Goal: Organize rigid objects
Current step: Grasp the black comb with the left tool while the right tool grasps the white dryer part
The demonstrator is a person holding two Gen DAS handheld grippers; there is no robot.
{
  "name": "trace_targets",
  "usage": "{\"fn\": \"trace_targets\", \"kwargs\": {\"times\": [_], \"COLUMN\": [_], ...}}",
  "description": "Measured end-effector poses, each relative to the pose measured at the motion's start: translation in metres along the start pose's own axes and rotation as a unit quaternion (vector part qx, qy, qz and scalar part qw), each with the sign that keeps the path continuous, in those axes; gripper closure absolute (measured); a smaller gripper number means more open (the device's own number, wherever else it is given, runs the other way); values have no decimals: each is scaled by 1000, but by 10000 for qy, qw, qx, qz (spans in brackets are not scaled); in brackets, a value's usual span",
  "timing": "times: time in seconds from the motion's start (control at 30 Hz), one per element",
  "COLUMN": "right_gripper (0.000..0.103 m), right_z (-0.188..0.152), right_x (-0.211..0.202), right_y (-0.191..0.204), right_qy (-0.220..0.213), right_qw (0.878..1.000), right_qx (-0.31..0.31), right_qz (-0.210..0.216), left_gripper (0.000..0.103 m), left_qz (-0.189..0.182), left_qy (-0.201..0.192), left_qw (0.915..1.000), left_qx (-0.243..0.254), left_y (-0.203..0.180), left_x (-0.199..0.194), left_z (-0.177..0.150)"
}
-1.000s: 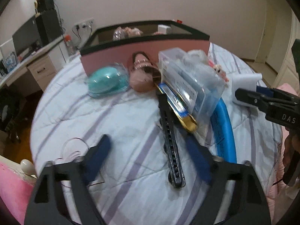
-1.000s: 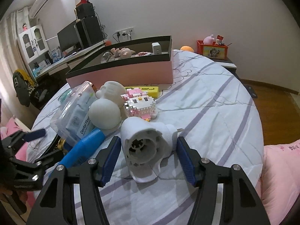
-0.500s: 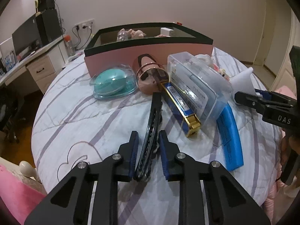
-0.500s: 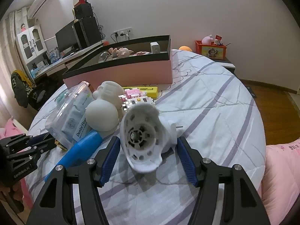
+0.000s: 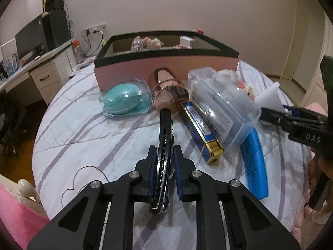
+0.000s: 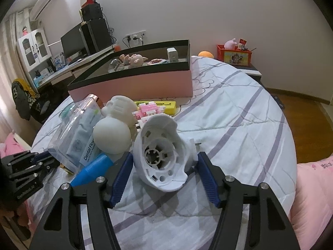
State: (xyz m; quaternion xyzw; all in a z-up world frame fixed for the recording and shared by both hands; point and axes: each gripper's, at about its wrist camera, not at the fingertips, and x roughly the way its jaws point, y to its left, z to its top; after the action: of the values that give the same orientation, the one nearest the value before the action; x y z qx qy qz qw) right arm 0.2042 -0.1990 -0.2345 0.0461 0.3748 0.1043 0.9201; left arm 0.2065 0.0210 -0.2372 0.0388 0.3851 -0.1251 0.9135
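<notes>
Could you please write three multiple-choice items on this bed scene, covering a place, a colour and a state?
1. Where does the teal brush in its clear case lie?
A. inside the pink box
B. on the bed before the pink box
C. on the desk
2. What colour is the tube beside the dental floss box?
A. blue
B. red
C. green
3. What is the left gripper doing?
A. open over bare sheet
B. out of view
C. shut on the black hair clip
Key: 1 B, it rests on the sheet; 2 A, plainly blue; 3 C, its fingers have just closed and press the clip.
</notes>
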Motion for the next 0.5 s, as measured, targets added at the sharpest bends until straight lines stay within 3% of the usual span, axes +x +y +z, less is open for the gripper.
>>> {"fn": "trace_targets", "kwargs": {"times": [0.37,0.5], "right_gripper": [38,38], "right_z": [6,17], "right_x": [-30,-47], "right_y": [13,22], "right_qy": [-363,-595], "right_qw": [9992,9979], "right_qx": [-69,-178], "right_qz": [139,189], "left_gripper": [87,87], "left_qz": [-176,146], "left_qy": [-389,-708], "left_qw": [9990,9973], "left_qx": [-165,-89], "left_y": [4,0], "left_x": [-31,-47], "left_z": [11,28]}}
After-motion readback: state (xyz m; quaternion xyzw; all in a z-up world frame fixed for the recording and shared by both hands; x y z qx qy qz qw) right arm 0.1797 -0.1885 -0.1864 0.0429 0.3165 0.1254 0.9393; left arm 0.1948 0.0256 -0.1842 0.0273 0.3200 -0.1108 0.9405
